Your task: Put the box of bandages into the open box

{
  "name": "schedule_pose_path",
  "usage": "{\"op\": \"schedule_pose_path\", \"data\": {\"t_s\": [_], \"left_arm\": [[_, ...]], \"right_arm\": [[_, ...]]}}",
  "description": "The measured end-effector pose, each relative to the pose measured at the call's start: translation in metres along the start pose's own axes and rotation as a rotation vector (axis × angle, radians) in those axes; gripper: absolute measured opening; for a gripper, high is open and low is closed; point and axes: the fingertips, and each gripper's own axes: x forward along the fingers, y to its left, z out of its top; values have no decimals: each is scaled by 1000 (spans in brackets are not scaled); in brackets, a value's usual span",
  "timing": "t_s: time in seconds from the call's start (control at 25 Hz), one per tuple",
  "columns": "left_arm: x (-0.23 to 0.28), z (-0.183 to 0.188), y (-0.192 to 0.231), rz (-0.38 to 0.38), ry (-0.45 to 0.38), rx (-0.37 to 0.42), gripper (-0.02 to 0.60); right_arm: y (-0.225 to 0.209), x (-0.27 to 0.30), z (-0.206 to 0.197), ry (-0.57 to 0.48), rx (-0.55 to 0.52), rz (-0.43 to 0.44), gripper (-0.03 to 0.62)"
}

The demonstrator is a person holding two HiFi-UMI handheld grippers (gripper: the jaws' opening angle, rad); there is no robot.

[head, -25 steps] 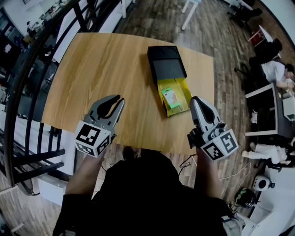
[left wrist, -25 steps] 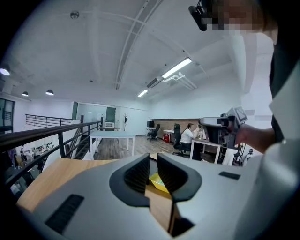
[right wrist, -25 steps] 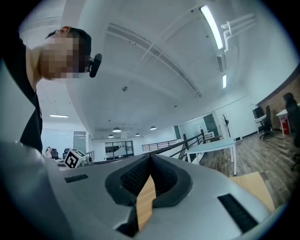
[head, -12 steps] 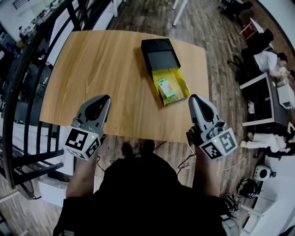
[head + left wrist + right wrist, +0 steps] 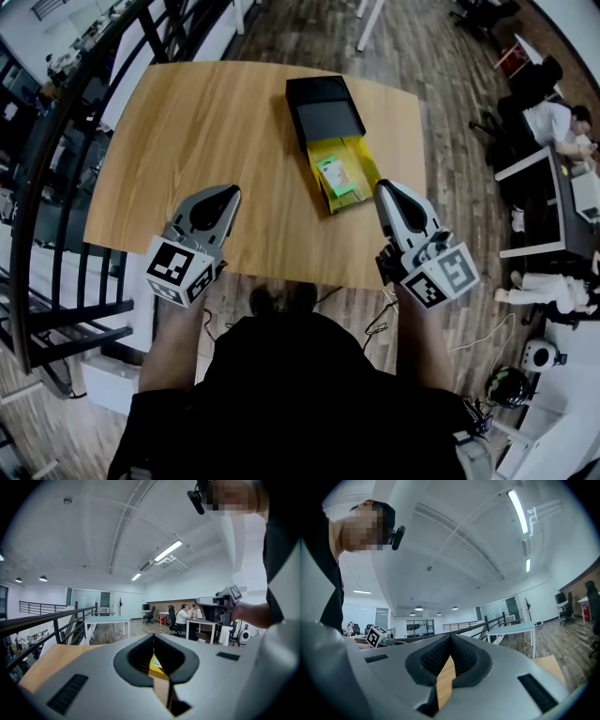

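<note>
The open box lies on the wooden table (image 5: 206, 122): a black lid (image 5: 324, 111) and, nearer me, a yellow tray (image 5: 361, 167). The green box of bandages (image 5: 332, 175) lies flat inside the tray. My left gripper (image 5: 232, 191) hovers over the table's near edge, left of the tray. Its jaws have just been closing and now meet with nothing between them (image 5: 153, 636). My right gripper (image 5: 381, 187) hangs just right of the tray's near corner, shut and empty (image 5: 450, 637). Neither touches the box.
A black railing (image 5: 56, 187) runs along the table's left side. A white table leg (image 5: 370, 19) stands beyond the far edge. People sit at desks (image 5: 548, 131) to the right. Wood floor lies below the table's near edge.
The left gripper's jaws went from a small gap to fully closed, and it moved a little right toward the tray. The right gripper drifted slightly left. The box stayed put.
</note>
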Motion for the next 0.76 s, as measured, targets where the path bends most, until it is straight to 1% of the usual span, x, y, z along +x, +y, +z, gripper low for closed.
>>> {"op": "schedule_pose_path", "data": {"t_s": [0.04,0.12,0.2,0.28,0.32,0.36,0.44,0.48,0.56,0.76], "left_arm": [[1,3,-4,-16,-9,-10,15],[3,9,-19,-84,-21,-37,15],[4,14,-32,-141,-17,-27,15],[5,18,-36,-140,-23,7,15],[6,21,-36,-133,-36,10,15],[6,24,-35,-132,-56,-5,15],[7,30,-32,-134,-109,-67,15],[7,33,-30,-127,-126,-85,15],[9,33,-28,-105,-123,-64,15],[15,30,-33,-94,-88,16,15]], "right_arm": [[0,0,0,-5,11,4,35],[-2,-2,-2,-8,29,13,35],[-4,-3,-3,-6,34,19,35],[-7,-4,-1,-8,32,20,35],[-9,-5,0,-11,31,20,35],[-10,-5,1,-14,31,21,35],[-11,-5,4,-19,31,25,35],[-12,-5,4,-20,32,28,35],[-12,-5,4,-18,35,31,35],[-11,-4,1,-6,43,35,35]]}}
